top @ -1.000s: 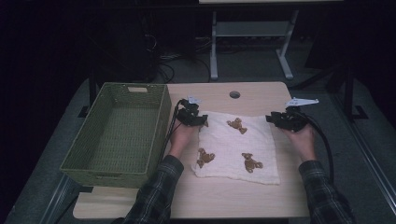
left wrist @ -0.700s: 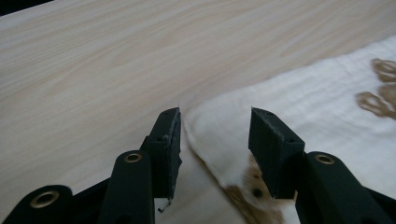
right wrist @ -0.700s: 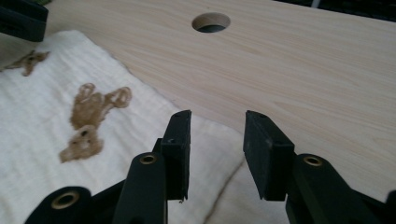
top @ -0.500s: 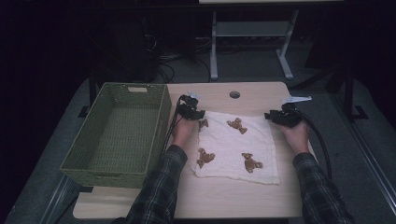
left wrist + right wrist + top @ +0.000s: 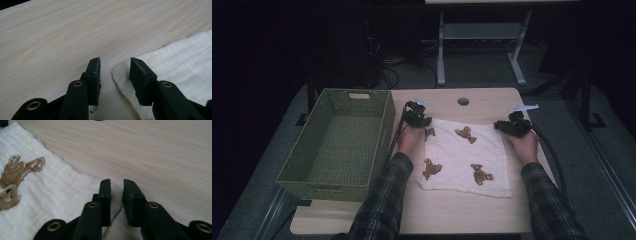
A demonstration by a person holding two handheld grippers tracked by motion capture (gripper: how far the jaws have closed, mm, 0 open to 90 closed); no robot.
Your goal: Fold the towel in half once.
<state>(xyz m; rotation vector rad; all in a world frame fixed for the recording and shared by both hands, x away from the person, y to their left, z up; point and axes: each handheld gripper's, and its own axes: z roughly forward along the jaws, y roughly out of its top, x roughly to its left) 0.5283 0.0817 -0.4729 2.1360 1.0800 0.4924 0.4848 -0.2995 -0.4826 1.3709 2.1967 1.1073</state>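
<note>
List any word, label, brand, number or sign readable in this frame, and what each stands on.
None: no writing can be read.
The white cloth bears brown teddy bear prints, pictures and not text.
The green basket, the table and both grippers, left gripper and right gripper, show no lettering; their brass rivets are unmarked.

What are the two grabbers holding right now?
Nothing yet. The left gripper and right gripper are both open, each straddling a far corner of the cloth.
</note>
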